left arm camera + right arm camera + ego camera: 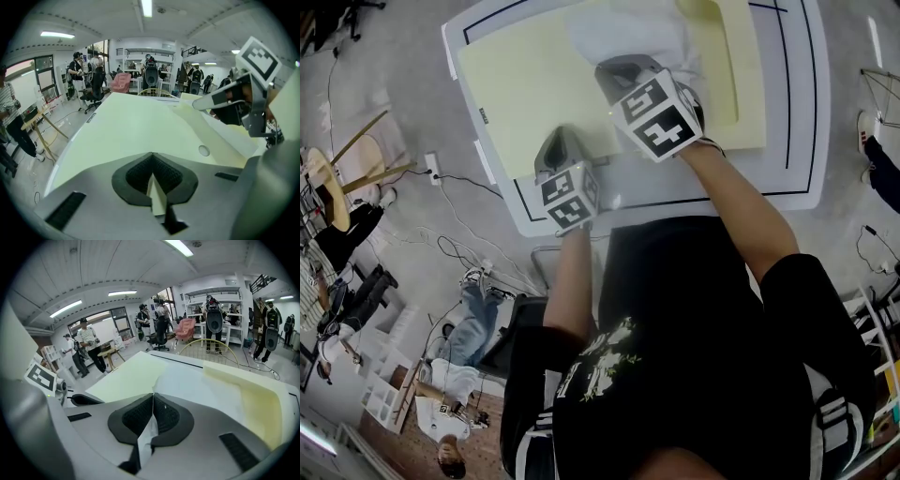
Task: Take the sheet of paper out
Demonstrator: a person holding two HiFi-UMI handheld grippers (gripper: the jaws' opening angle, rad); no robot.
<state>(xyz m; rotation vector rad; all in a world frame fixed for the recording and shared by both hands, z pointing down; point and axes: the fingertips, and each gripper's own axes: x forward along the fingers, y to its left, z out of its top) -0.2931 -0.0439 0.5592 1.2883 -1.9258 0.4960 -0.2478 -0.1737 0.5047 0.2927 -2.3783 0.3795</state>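
Left claw (153,161) is pressed together on a thin pale yellow edge, the near edge of the yellow folder (131,126) that lies flat across the white table (806,112). Right claw (153,401) is likewise shut, pinching the near edge of the white sheet of paper (201,380). From those jaws the sheet runs forward toward the table's far edge, with the folder's flat yellow panel on its left and a yellow flap (255,399) on its right.

In the head view the two claws sit side by side, close but apart, both toward the table's near edge. The left one is nearer the person.

The folder's left edge comes close to the table's left edge. Its right edge stops short of the black line (787,94) that borders the table, leaving a bare white strip there. Another bare strip lies between the folder's near edge and the table's near edge. Beyond the table's left edge the floor carries loose cables (464,230) and a wooden-legged stool (342,173).
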